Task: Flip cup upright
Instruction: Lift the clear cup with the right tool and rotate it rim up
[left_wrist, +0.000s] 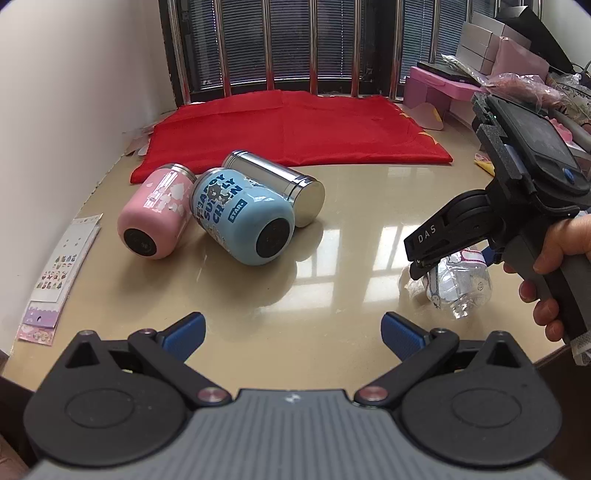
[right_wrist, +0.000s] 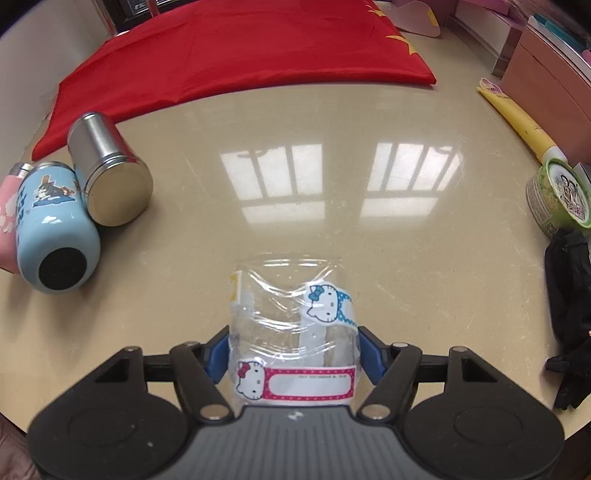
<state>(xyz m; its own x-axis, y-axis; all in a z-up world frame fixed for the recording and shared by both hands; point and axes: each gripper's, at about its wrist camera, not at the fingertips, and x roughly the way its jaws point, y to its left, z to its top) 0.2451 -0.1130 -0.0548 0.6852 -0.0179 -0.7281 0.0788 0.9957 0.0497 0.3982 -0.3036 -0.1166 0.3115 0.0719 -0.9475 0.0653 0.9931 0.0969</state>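
A crumpled clear plastic cup (right_wrist: 291, 325) with Hello Kitty stickers lies between the blue pads of my right gripper (right_wrist: 293, 350), which is shut on its sides just above the beige table (right_wrist: 332, 147). The left wrist view shows the same cup (left_wrist: 458, 284) under the right gripper (left_wrist: 436, 254), held by a hand at the right. My left gripper (left_wrist: 291, 336) is open and empty near the table's front edge, well apart from the cup.
Three cups lie on their sides at the left: pink (left_wrist: 155, 214), blue (left_wrist: 240, 218) and steel (left_wrist: 280, 188). A red cloth (left_wrist: 288, 129) covers the back. Sticker sheets (left_wrist: 55, 277) lie far left. A yellow tube (right_wrist: 517, 122), green tin (right_wrist: 557, 195) and black bag (right_wrist: 569, 314) sit right.
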